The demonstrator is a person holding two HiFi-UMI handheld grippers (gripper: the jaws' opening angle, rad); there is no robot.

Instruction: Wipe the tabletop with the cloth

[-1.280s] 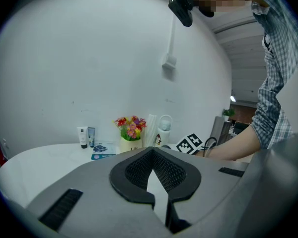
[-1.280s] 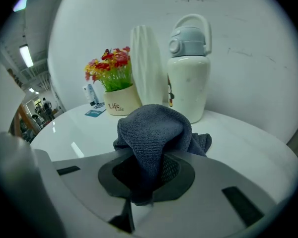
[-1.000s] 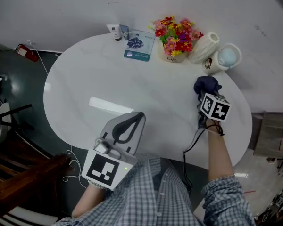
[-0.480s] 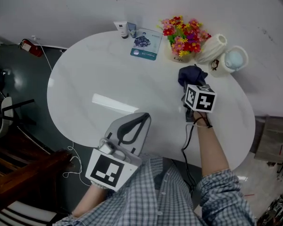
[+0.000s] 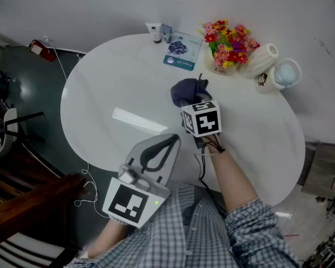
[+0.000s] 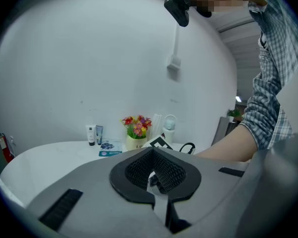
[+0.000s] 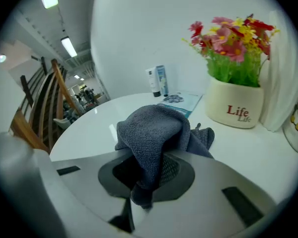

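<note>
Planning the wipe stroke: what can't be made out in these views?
Underside of the cloth and its contact with the tabletop: head and right gripper views, covered by its own folds.
Near table edge: head view, behind the plaid shirt.
Print on the packet: head view, too small.

cloth point(image 7: 150, 128): rough terry weave | tabletop point(image 5: 111, 82): smooth, glossy | pot point(image 7: 236, 105): glazed ceramic

1. The right gripper point(image 7: 148, 178) has its fingers point(image 7: 175, 168) closed on a bunched grey cloth point(image 7: 151, 130), which rests on the white counter point(image 7: 89, 128).
2. Beyond the cloth lie a flat packet point(image 7: 181, 99) and two upright tubes point(image 7: 157, 81).
3. To the right stands a cream pot point(image 7: 236, 108) marked "Life", full of bright flowers point(image 7: 233, 38).
</note>
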